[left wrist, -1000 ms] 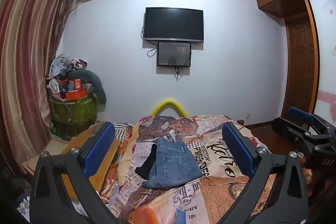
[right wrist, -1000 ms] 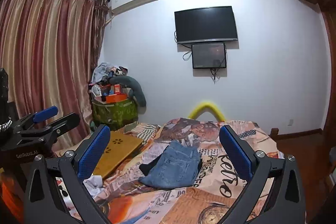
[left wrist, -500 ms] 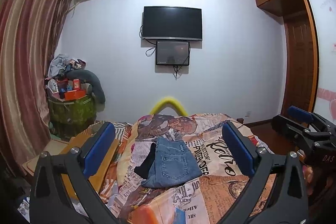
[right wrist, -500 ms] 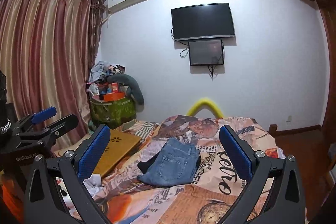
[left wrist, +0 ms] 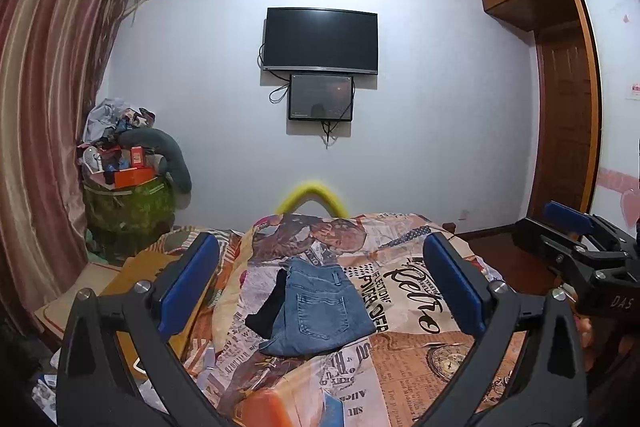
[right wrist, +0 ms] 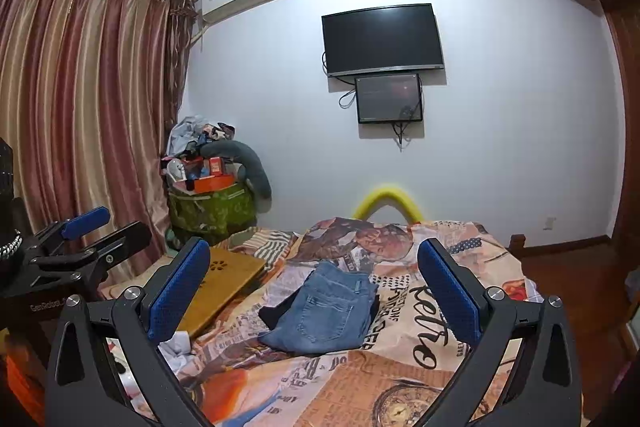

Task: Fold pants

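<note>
Lying folded on the bed (left wrist: pixel 400 351): blue jeans (left wrist: pixel 320 311). Left tongs (left wrist: pixel 320 287) and right tongs (right wrist: pixel 316 291) both spread wide, empty, well above the jeans.

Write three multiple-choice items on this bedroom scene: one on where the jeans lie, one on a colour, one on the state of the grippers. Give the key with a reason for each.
1. Where do the blue jeans lie?
A. On the printed bedspread
B. In the green bag by the curtain
C. On the wooden lap desk

2. What colour are the pads on the gripper fingers?
A. Red
B. Blue
C. Yellow

3. What state are the two grippers in?
A. Both shut on the jeans
B. Left shut, right open
C. Both open, holding nothing

Key:
1 A, the jeans rest folded on the bedspread, beside a black garment.
2 B, both wrist views show blue pads.
3 C, the left hand-held gripper and right hand-held gripper have fingers spread wide, with the jeans lying apart on the bed beyond them.
</note>
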A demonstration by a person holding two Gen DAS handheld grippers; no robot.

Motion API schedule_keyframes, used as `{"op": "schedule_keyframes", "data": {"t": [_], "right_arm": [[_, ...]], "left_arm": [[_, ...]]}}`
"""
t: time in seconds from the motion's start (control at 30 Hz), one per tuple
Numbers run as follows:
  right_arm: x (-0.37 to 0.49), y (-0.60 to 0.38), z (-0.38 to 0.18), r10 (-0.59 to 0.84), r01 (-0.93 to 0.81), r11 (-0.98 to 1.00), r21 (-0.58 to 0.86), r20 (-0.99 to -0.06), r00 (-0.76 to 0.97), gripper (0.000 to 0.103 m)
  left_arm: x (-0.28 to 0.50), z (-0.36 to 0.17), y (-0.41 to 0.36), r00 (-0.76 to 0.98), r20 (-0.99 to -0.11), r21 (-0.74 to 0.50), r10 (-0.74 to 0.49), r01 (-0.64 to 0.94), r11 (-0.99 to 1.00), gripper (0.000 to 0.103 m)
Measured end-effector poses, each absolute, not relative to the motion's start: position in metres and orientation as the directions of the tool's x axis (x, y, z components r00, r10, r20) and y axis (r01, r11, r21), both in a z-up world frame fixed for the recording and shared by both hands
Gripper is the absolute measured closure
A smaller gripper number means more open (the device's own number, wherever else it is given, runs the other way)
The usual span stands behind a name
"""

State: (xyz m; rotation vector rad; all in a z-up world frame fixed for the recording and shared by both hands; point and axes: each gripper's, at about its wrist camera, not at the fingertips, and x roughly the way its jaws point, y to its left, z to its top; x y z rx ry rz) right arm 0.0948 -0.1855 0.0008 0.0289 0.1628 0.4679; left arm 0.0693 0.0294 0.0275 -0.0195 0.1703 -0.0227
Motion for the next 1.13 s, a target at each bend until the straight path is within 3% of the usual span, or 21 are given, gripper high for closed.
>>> {"op": "schedule_keyframes", "data": {"t": [0.8, 1.13], "right_arm": [[0.096, -0.186, -0.002, 0.451, -0.445, 0.892, 0.074, -0.154, 0.879, 0.000], [0.097, -0.180, -0.006, 0.451, -0.444, 0.893, 0.078, -0.169, 0.877, 0.000]], "left_arm": [[0.069, 0.025, 0.020, 0.985, -0.163, 0.014, -0.051, 0.054, 0.998, 0.000], [0.073, 0.021, 0.034, 0.981, -0.191, -0.034, -0.045, 0.039, 0.999, 0.000]]}}
